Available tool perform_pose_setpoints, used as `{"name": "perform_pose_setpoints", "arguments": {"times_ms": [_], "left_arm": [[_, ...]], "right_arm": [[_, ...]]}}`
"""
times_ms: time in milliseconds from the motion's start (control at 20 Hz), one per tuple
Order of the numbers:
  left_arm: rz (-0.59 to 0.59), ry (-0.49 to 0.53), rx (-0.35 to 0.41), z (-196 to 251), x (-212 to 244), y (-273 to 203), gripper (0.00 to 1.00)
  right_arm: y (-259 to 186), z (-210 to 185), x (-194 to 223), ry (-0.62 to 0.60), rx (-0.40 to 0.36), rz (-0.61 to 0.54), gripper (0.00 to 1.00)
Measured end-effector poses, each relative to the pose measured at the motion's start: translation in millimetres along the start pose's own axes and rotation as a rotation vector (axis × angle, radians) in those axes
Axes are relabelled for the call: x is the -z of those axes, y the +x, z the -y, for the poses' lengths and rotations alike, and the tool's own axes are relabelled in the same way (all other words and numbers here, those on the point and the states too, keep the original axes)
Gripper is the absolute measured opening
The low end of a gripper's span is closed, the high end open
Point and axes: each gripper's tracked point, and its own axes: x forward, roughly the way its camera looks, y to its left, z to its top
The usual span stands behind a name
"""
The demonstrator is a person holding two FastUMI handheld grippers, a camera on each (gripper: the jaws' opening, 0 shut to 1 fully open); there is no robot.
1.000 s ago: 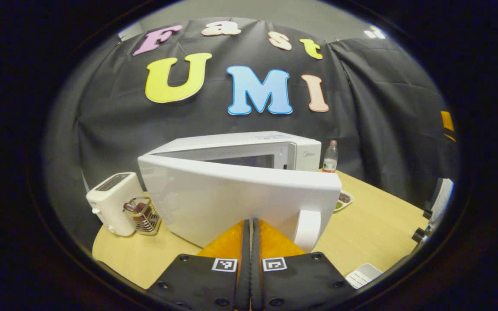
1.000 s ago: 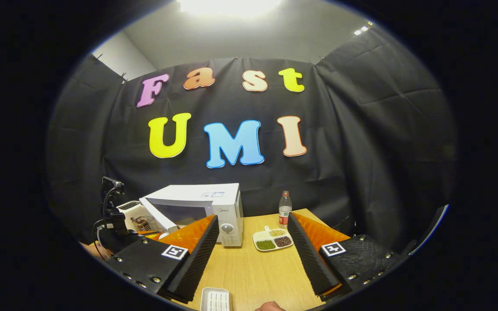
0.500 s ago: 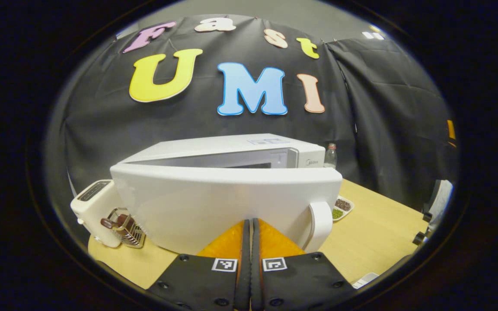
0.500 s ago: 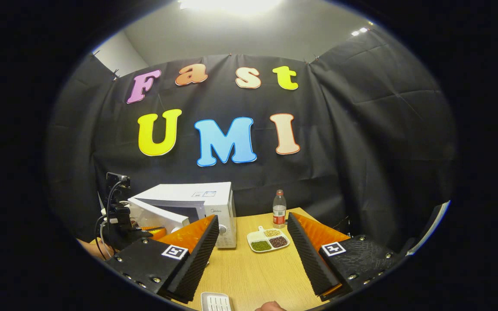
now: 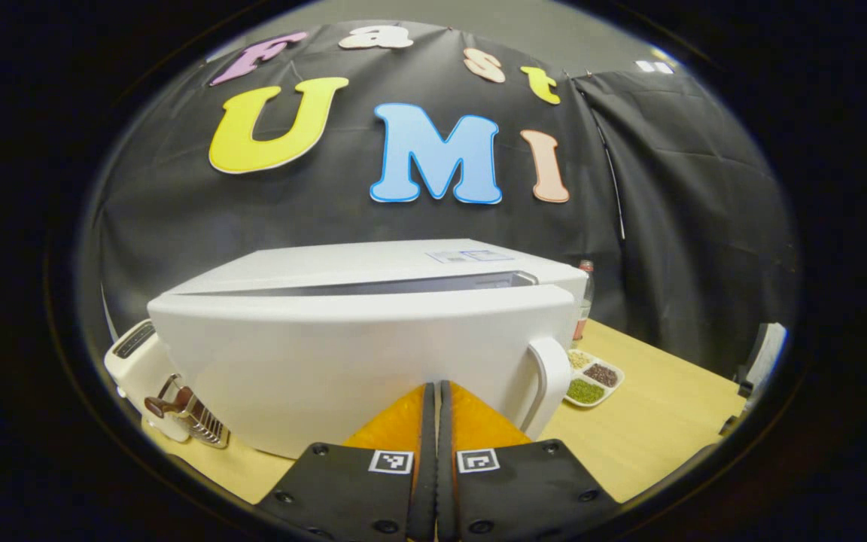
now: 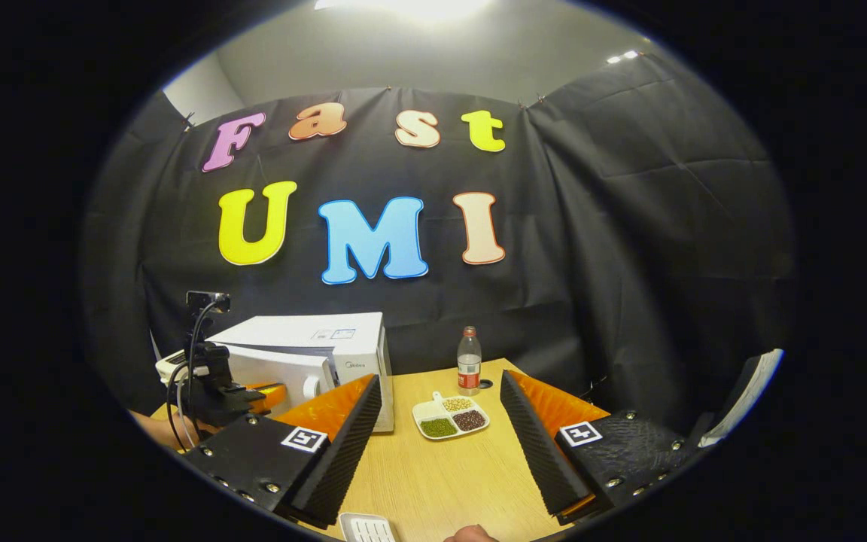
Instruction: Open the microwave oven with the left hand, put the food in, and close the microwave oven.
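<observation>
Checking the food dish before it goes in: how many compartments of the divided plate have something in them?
3. On the divided plate: green beans front left, dark beans front right, pale beans at the back. It sits on the table right of the microwave oven, near the bottle.

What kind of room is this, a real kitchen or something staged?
Probably a staged recording booth, not a kitchen: black cloth hangs as walls, and a microwave, a toaster and a divided food dish sit on one wooden table.
</observation>
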Motion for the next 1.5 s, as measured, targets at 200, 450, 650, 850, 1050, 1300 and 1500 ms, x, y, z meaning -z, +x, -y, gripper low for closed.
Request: {"name": "perform_pose_setpoints", "arguments": {"times_ms": [200, 450, 650, 850, 1050, 1300, 1500], "left_arm": [[0.009, -0.017, -0.016, -6, -7, 16, 0.07], [0.021, -0.038, -0.018, -7, -6, 21, 0.07], [0.015, -0.083, -0.021, -3, -8, 31, 0.1], [0.051, -0.049, -0.061, 4, -30, 12, 0.07], [0.135, -0.022, -0.098, 11, -65, -39, 0.07], [0.205, -0.023, -0.185, 18, -90, -112, 0.07], [0.238, -0.017, -0.257, 26, -97, -170, 0.07]], "right_arm": [[4, -2, 1, -0.004, -0.001, -0.004, 0.96], [13, 0, 3, -0.005, 0.004, -0.001, 0.96], [14, -3, 6, -0.008, -0.015, -0.011, 0.96], [9, -15, 2, -0.006, -0.062, -0.008, 0.96], [2, -26, -9, -0.01, -0.145, 0.019, 0.96], [-21, -25, -19, -0.028, -0.251, 0.053, 0.96], [-41, -17, -25, -0.017, -0.307, 0.071, 0.96]]}}
